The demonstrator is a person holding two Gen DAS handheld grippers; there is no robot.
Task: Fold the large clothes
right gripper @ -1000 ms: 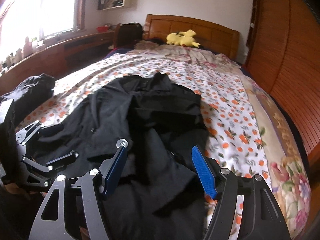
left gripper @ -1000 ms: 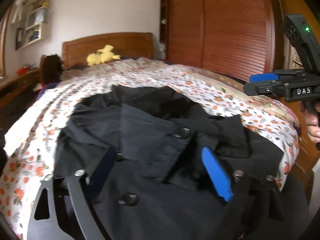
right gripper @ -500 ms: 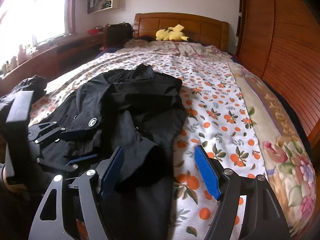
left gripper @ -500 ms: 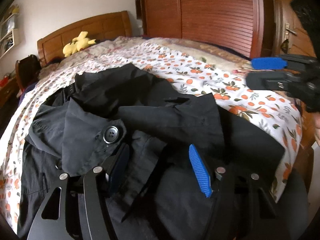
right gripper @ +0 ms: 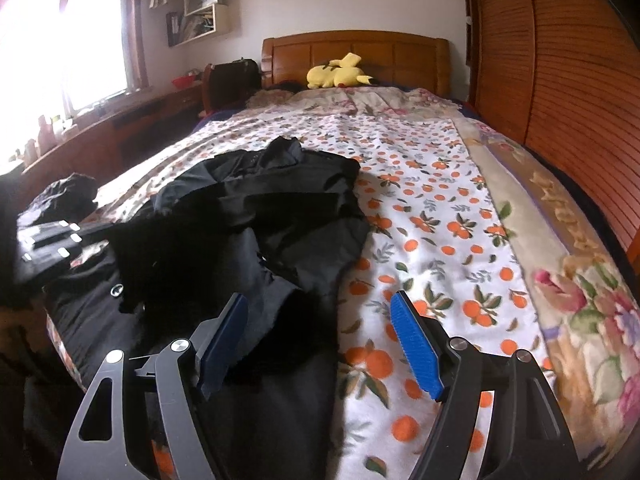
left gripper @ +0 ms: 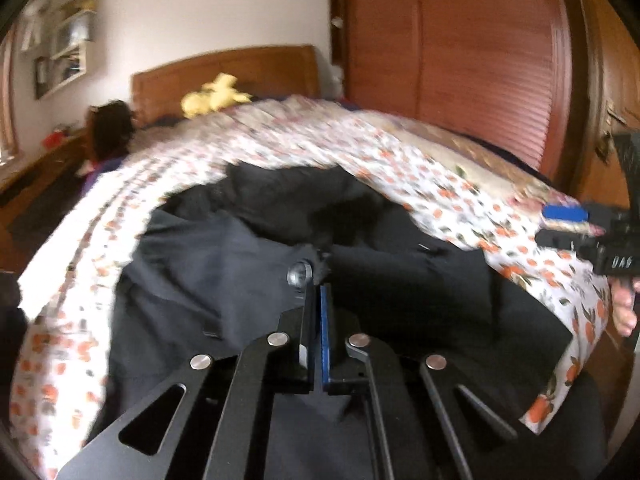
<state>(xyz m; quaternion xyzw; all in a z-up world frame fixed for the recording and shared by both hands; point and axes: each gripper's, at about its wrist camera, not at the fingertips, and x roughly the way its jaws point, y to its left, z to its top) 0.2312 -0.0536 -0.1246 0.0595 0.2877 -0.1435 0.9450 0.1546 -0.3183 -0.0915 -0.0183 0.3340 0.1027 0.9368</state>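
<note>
A large black coat [right gripper: 276, 208] with dark buttons lies crumpled on the orange-patterned bedspread [right gripper: 440, 216]. In the left wrist view the coat [left gripper: 224, 264] fills the foreground. My left gripper [left gripper: 316, 292] is shut, its jaws pinched on a fold of the coat beside a button [left gripper: 299, 273]. My right gripper [right gripper: 320, 312] is open and empty, low over the coat's right edge near the foot of the bed. It also shows at the right edge of the left wrist view [left gripper: 576, 224]. The left gripper appears blurred at the left of the right wrist view [right gripper: 44, 240].
A yellow plush toy [right gripper: 338, 74] lies by the wooden headboard [right gripper: 352, 48]. A slatted wooden wardrobe [right gripper: 560, 80] runs along the bed's right side. A window [right gripper: 68, 40], a low wooden counter [right gripper: 100, 128] and wall shelves [right gripper: 204, 12] are on the left.
My left gripper has closed on a fold of the coat by the button. The left wrist view is now blurred from motion. My right gripper stays open and has shifted slightly right.
</note>
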